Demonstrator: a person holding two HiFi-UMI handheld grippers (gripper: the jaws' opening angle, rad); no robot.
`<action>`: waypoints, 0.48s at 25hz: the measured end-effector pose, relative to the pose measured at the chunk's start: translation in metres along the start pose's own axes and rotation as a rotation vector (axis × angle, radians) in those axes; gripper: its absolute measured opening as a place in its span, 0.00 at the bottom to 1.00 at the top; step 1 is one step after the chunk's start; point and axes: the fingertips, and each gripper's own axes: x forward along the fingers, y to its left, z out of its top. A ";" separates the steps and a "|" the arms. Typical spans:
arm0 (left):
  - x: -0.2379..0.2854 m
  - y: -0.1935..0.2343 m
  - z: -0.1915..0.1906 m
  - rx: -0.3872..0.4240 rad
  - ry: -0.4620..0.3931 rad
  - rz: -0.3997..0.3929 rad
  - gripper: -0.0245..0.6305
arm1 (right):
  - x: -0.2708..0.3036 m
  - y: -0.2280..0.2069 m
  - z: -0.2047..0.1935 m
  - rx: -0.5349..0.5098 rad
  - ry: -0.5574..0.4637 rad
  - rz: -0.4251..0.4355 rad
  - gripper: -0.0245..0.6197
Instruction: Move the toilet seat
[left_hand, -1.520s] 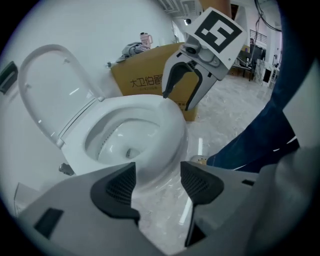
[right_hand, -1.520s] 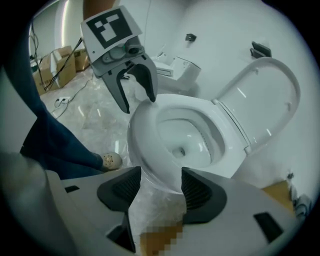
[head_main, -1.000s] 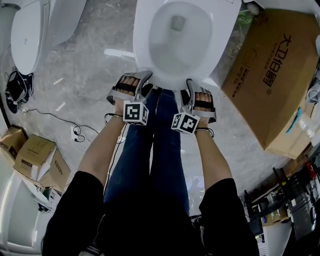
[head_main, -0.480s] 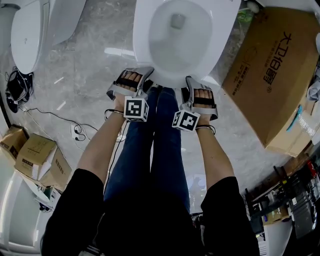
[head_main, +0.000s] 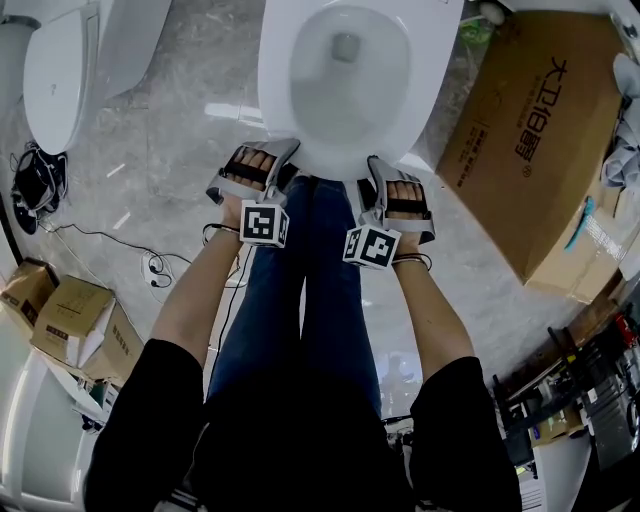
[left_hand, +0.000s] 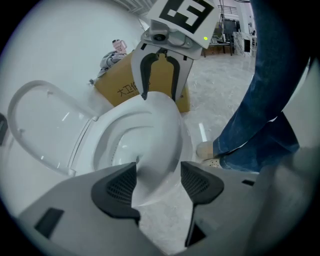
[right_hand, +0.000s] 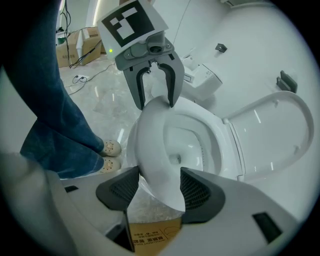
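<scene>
The white toilet seat (head_main: 275, 90) lies over the bowl, seen from above in the head view. Its lid (right_hand: 280, 130) stands raised behind it. My left gripper (head_main: 280, 160) is at the front-left of the seat's edge and my right gripper (head_main: 372, 175) at the front-right. In the left gripper view the seat's front rim (left_hand: 155, 130) runs between my left gripper's (left_hand: 157, 180) pads, and the right gripper (left_hand: 159, 95) bites the same rim farther along. The right gripper view mirrors this: the rim (right_hand: 150, 145) sits in my right gripper (right_hand: 159, 187), with the left gripper (right_hand: 156, 102) opposite.
A large cardboard box (head_main: 530, 140) stands right of the toilet. Another toilet (head_main: 60, 70) is at the upper left, with cables (head_main: 150, 265) and small boxes (head_main: 70, 320) on the floor below it. The person's legs (head_main: 310, 300) stand between the two arms.
Both grippers and the toilet have shifted slightly up and left in the head view. Each gripper stays on the seat's front edge.
</scene>
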 end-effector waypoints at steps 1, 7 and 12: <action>-0.002 0.001 0.002 0.012 -0.001 0.005 0.46 | -0.004 -0.002 0.000 0.003 -0.003 -0.004 0.47; -0.017 0.007 0.016 0.051 -0.022 0.039 0.47 | -0.027 -0.015 0.005 0.011 -0.029 -0.026 0.47; -0.028 0.018 0.023 0.046 -0.030 0.080 0.47 | -0.045 -0.027 0.007 0.024 -0.043 -0.050 0.47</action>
